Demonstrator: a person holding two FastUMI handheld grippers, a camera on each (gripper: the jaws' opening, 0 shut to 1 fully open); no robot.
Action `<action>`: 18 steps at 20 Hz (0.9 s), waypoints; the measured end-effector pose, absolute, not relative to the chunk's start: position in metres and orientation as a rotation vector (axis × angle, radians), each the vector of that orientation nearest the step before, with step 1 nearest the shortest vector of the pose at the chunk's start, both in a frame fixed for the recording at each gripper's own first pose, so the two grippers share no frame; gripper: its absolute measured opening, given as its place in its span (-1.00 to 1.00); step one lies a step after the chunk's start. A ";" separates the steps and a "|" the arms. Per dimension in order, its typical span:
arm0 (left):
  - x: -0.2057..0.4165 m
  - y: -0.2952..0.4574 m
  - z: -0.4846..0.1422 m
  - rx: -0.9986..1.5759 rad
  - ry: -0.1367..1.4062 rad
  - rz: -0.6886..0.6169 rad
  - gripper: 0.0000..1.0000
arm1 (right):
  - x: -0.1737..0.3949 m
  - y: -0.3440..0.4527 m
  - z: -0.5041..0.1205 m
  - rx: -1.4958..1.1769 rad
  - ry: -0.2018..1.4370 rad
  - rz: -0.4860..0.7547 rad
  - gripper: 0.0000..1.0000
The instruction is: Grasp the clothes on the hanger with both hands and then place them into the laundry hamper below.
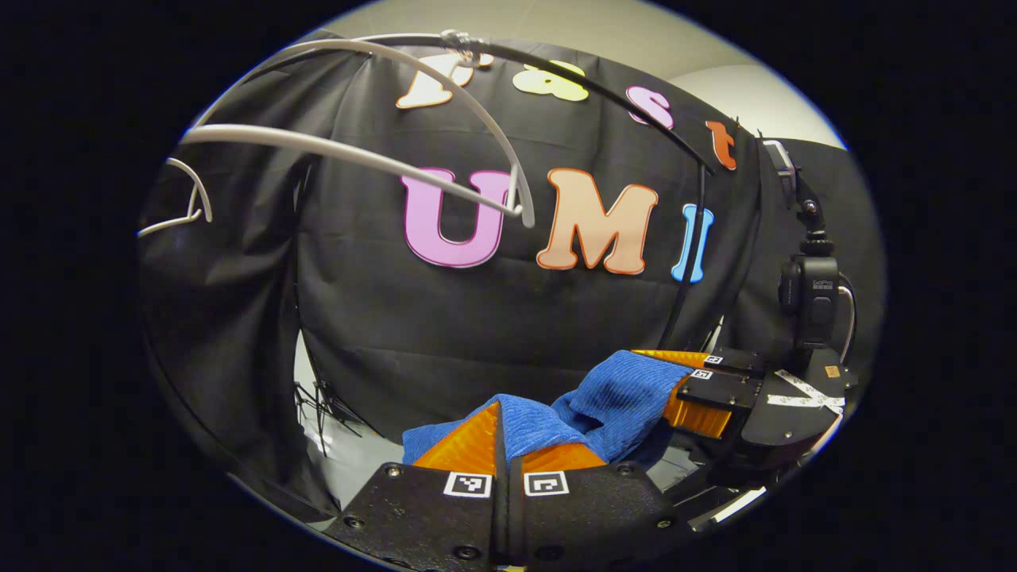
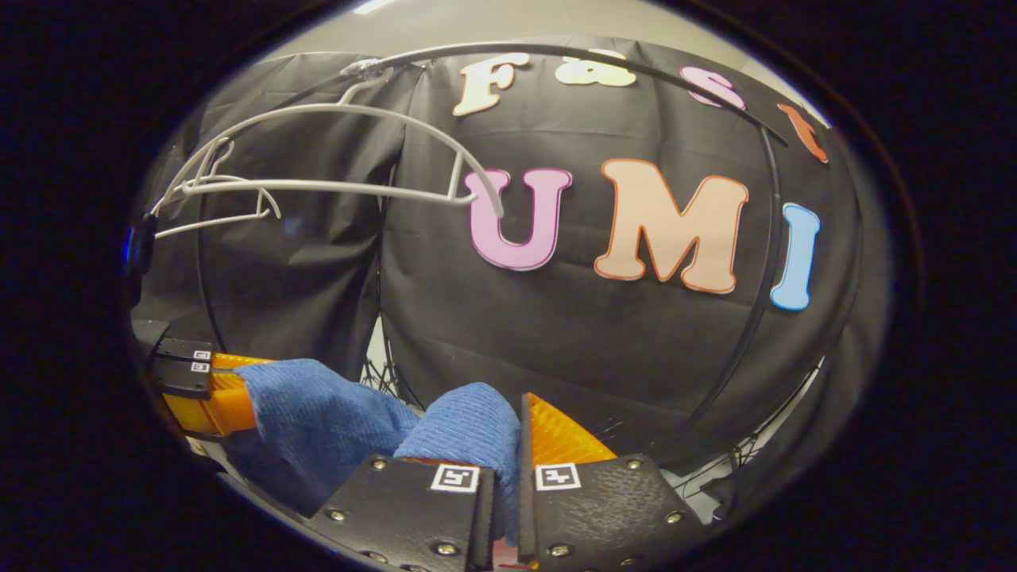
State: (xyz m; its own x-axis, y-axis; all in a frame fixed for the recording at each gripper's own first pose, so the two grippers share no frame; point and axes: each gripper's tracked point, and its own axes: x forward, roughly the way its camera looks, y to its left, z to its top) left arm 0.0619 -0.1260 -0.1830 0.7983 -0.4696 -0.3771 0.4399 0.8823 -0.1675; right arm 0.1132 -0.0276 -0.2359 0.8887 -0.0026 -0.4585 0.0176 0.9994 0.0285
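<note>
Orange fingers (image 1: 477,441) of the left tongs (image 1: 502,445) sit nearest the lens in the left gripper view, pressed together on a fold of the blue cloth (image 1: 612,401), which bunches over their tips. From there it stretches toward 2 o'clock, where the right tongs (image 1: 675,389) pinch its other end. In the right gripper view the same cloth (image 2: 318,421) wraps over the near fingers (image 2: 556,437), nipped between them, and runs toward 9 o'clock to the left tongs (image 2: 226,389). Holding both ends likely keeps the cloth spread and off the rail's frame while it is carried. At 11 o'clock the white hanger (image 1: 357,155) hangs bare from the black rail (image 1: 604,99), so the cloth is already off it. The hamper is not in sight; judging by the task, lowering and letting go remain.
</note>
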 end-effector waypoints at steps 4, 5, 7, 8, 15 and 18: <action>0.059 -0.135 -0.226 -0.056 0.514 -0.509 -0.98 | 0.101 -0.025 -0.283 0.045 0.571 -0.009 -0.76; 0.059 -0.137 -0.239 -0.049 0.540 -0.511 -0.98 | 0.097 -0.024 -0.295 0.051 0.597 -0.010 -0.75; 0.055 -0.139 -0.265 -0.028 0.597 -0.518 -0.98 | 0.089 -0.024 -0.322 0.064 0.653 -0.014 -0.76; 0.052 -0.141 -0.274 -0.015 0.624 -0.518 -0.98 | 0.085 -0.025 -0.334 0.072 0.680 -0.017 -0.76; 0.031 -0.128 -0.351 0.053 0.820 -0.510 -0.98 | 0.060 -0.022 -0.398 0.130 0.828 -0.026 -0.75; 0.023 -0.133 -0.372 0.067 0.889 -0.510 -0.97 | 0.059 -0.019 -0.413 0.153 0.865 -0.025 -0.71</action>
State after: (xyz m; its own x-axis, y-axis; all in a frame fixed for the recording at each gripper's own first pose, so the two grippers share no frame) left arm 0.0230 -0.1333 -0.3717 0.5194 -0.3979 -0.7563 0.4525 0.8788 -0.1517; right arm 0.0586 -0.0186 -0.4133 0.6493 0.0405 -0.7595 0.0835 0.9888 0.1241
